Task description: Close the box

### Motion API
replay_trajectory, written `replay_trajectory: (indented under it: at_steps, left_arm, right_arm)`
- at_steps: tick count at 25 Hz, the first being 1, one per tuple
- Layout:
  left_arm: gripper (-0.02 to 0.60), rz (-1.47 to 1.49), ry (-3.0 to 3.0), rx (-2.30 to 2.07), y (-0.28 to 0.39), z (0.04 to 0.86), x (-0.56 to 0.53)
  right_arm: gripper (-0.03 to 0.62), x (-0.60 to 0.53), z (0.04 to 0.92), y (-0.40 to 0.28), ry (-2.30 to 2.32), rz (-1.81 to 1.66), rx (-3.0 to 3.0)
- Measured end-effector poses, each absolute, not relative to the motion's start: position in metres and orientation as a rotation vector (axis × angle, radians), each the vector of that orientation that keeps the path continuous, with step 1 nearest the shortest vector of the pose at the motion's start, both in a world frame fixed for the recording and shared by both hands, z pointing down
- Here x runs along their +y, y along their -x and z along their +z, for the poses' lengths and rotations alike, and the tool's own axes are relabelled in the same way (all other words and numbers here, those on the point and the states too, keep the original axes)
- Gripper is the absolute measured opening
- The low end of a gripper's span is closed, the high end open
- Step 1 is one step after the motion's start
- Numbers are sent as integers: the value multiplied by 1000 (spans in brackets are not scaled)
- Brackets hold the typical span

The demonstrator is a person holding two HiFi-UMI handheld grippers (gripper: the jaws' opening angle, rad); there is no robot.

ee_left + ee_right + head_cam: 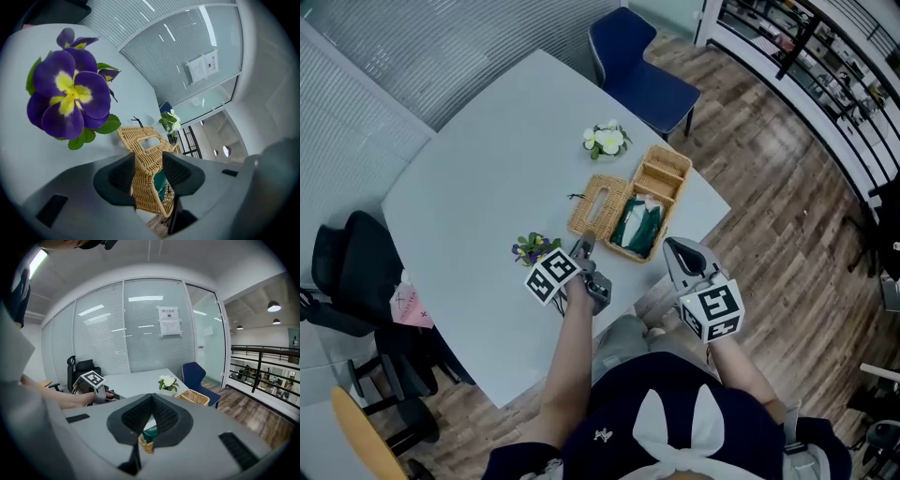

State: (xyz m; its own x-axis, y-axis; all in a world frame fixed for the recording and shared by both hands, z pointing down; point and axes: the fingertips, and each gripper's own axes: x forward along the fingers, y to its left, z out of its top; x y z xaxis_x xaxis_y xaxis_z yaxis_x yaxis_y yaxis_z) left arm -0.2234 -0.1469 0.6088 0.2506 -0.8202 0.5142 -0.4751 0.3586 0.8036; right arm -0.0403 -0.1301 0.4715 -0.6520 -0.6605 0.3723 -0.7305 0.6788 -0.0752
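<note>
Box: an open wicker box [664,172] sits on the table [487,169] near the front edge, with green cloth [639,225] inside.
Lid: the lid [591,220] lies flat to the left of the box, touching its long side.
Left tongs: the left tongs [584,247] are apart and low at the lid's near corner. Wicker shows between them, apparently unpinched.
Right tongs: the right tongs [672,246] have their tips together and are empty, just beside the box's near end.
Step in hand: probably taking hold of the lid.
Doing it well: bite the lid's outer edge shallowly and swing it over about the touching side. Steady the box wall with the right tongs, and watch that the cloth does not block seating.
Head view alone: shows the whole layout, with purple flowers [534,248] beside the left tongs.
Left gripper view alone: shows the wicker in the gap.
Right gripper view alone: shows its tips meeting.
</note>
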Motion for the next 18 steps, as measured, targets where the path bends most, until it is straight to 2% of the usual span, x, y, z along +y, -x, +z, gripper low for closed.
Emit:
replay_trajectory:
  at_steps: [18]
  left_arm:
    - [169,-419,-1140,-1227,221,653,-157]
  right_arm:
    - [5,-147,480,48,-1157,316,-2541]
